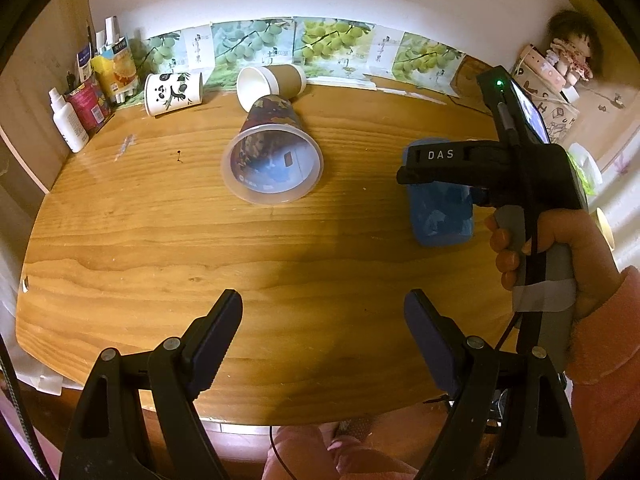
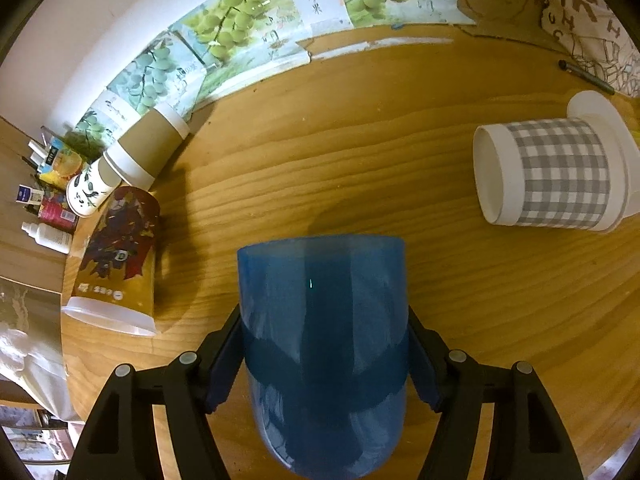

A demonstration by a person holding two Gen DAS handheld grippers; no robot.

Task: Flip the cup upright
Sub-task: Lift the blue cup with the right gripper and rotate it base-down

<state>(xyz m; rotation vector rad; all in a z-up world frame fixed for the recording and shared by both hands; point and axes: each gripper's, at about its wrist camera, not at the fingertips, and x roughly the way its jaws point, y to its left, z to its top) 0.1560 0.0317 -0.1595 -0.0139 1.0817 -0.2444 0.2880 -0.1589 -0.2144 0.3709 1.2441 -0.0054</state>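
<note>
A translucent blue plastic cup (image 2: 324, 344) sits between my right gripper's (image 2: 324, 360) two fingers, which close on its sides. In the left wrist view the same blue cup (image 1: 440, 212) stands on the wooden table (image 1: 200, 264) under the right gripper (image 1: 452, 160), apparently mouth down. My left gripper (image 1: 322, 336) is open and empty, low over the table's near edge, well left of the blue cup.
Other cups lie on their sides: a printed clear plastic cup (image 1: 272, 152), a brown paper cup (image 1: 272, 82), a panda cup (image 1: 174, 92), and a grey checked cup (image 2: 552, 172). Bottles and cartons (image 1: 88, 100) stand at the back left. A pen (image 2: 586, 76) lies at the right.
</note>
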